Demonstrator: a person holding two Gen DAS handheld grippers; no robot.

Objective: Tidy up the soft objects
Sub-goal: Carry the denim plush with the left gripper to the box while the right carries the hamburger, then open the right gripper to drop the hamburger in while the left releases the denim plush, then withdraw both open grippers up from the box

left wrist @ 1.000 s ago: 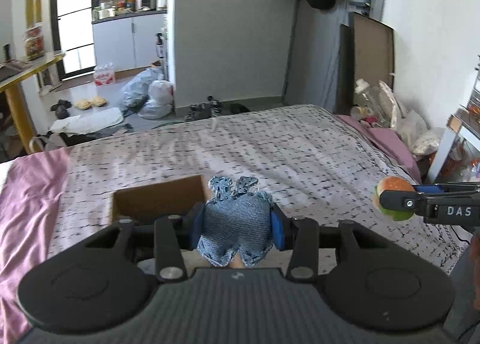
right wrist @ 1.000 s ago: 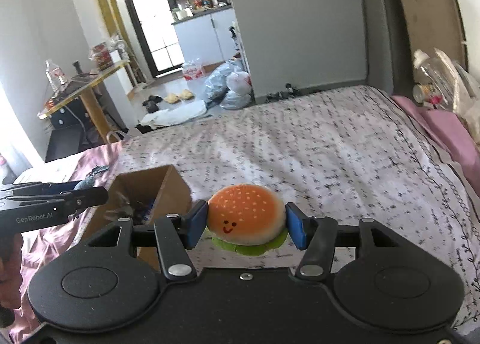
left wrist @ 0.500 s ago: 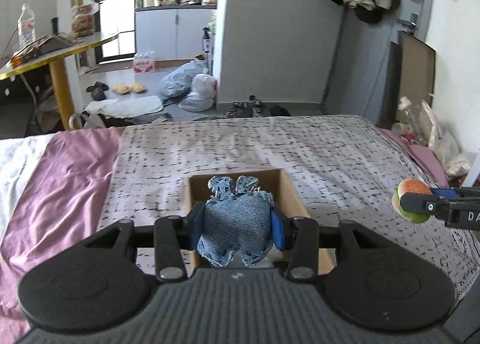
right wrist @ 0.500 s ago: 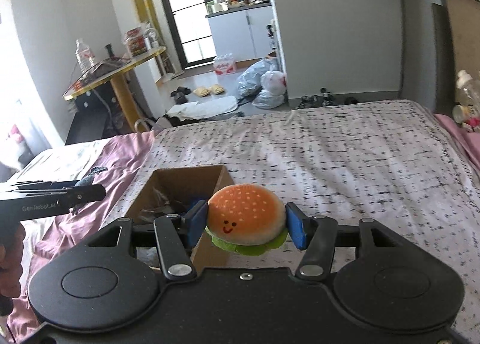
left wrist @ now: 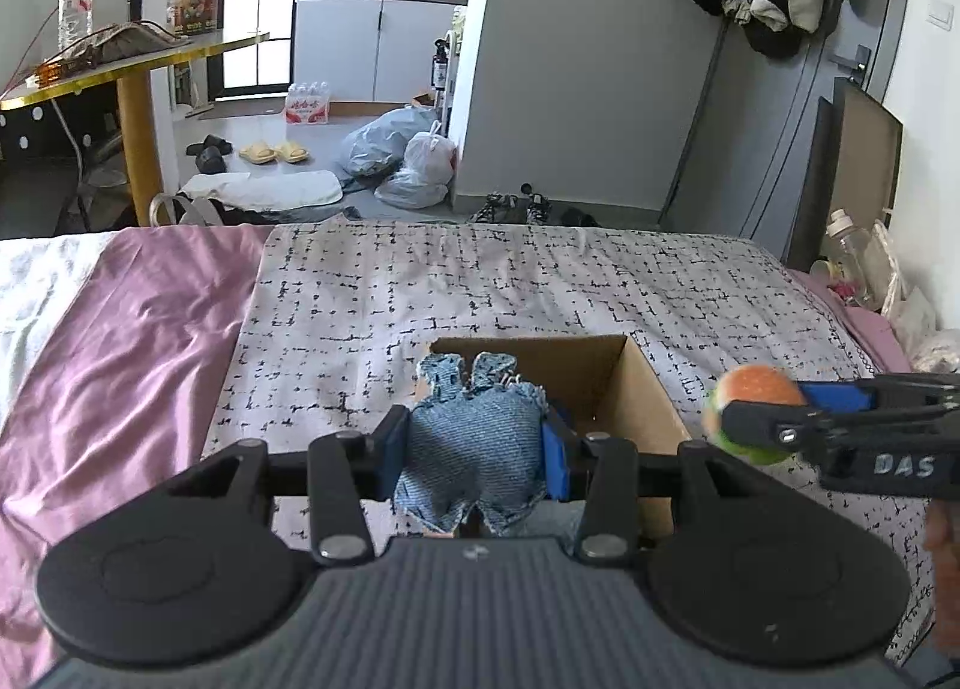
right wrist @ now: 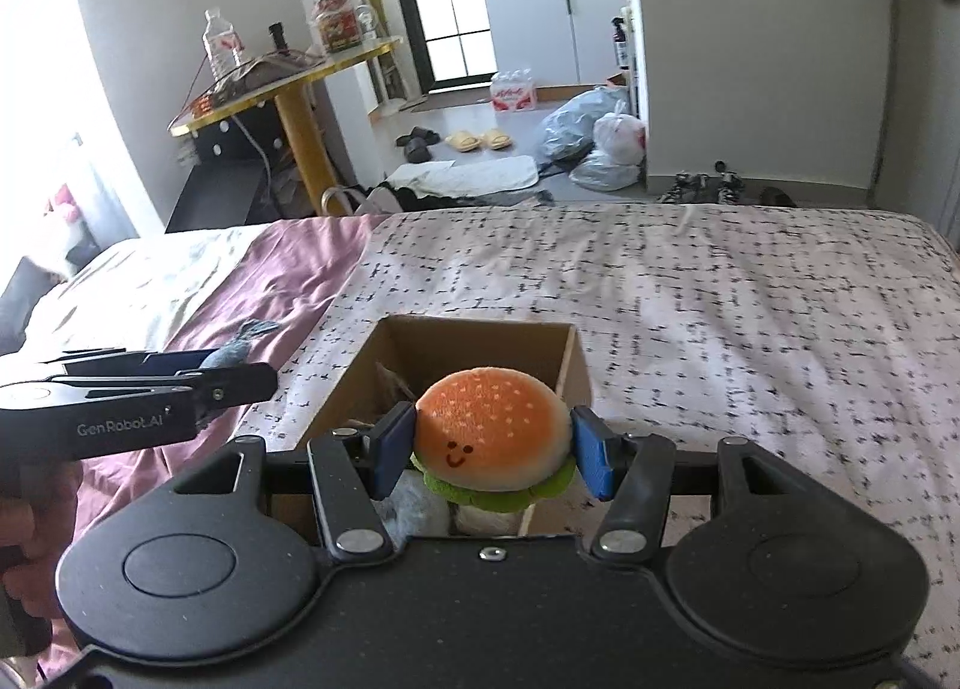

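Left tool (left wrist: 474,452) clamped on a denim plush (left wrist: 474,443), blue pads pressed into both flanks, ears up toward 12 o'clock. Held above the near left corner of the open cardboard box (left wrist: 636,389), partly over the rim and partly over the cavity; probably lined up that way so a release drops it inside rather than onto the bed (left wrist: 420,293). Grip taken across the soft middle, likely so the stuffing gives and the pads bite without slipping.

Right tool (right wrist: 492,452) clamped on a burger plush (right wrist: 492,437), smiling face toward the camera, green lettuce edge at 6 o'clock, bun top at 12. Poised over the near edge of the same cardboard box (right wrist: 570,365), with pale soft items visible directly beneath in the near part of the interior. Squeezed at the widest part of the bun, probably because that gives the pads the most surface.

Seen from the left wrist, burger plush (left wrist: 750,407) and right tool (left wrist: 798,416) sit at 3 o'clock, just past the box's right wall. Seen from the right wrist, left tool (right wrist: 234,374) lies at 9 o'clock, a tip of denim plush (right wrist: 246,344) poking out over the purple sheet (right wrist: 252,293).

Judged step: both toys brought to the box for dropping in. Box narrow, so one release at a time seems wiser than crowding both tools over the opening.
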